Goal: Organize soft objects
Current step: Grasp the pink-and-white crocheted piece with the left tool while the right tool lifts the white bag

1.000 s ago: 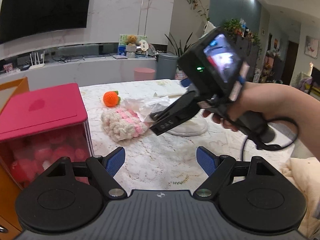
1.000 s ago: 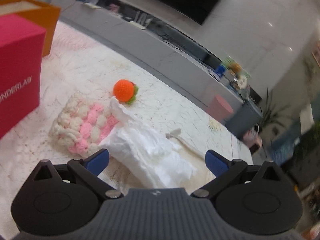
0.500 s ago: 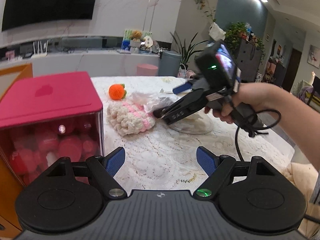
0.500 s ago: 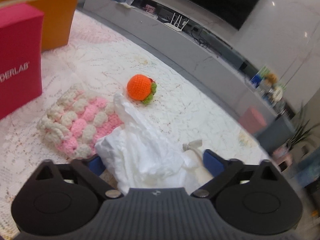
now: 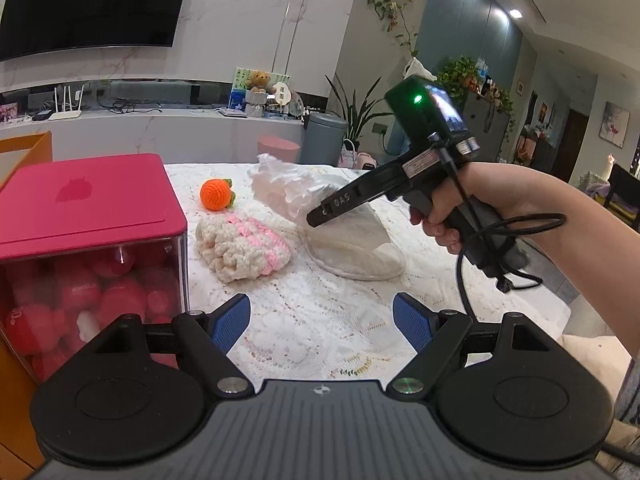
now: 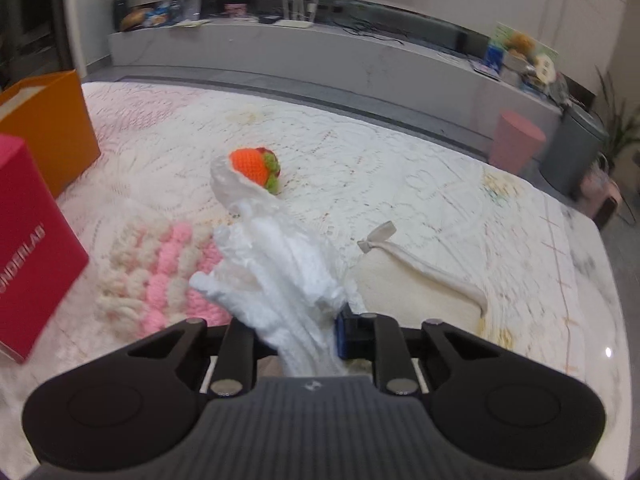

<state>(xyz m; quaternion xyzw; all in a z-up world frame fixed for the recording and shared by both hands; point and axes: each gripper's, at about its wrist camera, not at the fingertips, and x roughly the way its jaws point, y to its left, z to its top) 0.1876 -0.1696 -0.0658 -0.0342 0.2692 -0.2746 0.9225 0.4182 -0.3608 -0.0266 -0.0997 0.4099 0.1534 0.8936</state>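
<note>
White and crumpled, the thin tissue-like soft sheet (image 6: 276,264) sits between the jaws of the right gripper (image 6: 296,340), which are closing on its bunched lower end. The rest of the sheet stands up loosely above the lace tablecloth (image 6: 400,168). I judge it very light, without any stiffness, and easy to tear, so a hold on the thick gathered part is safer than on a single edge, and it will probably hang and swing when it is carried.

In the right wrist view, the chunky cream and pink crocheted piece (image 6: 160,264) lies at 9 o'clock from the sheet, just beside it. The small orange crocheted fruit with green leaves (image 6: 254,168) is at 12 o'clock, partly hidden behind the tip of the sheet. The flat cream cloth pouch with a small loop (image 6: 416,284) lies at 3 o'clock, and the sheet seems to touch it.

The left gripper (image 5: 322,320) is wide apart and holds nothing, low over the tablecloth. At its 9 o'clock stands the pink-lidded clear box of red balls (image 5: 88,208), with an orange box (image 6: 48,128) behind it. Nothing blocks the lift, but the crocheted piece is close enough to be dragged.
</note>
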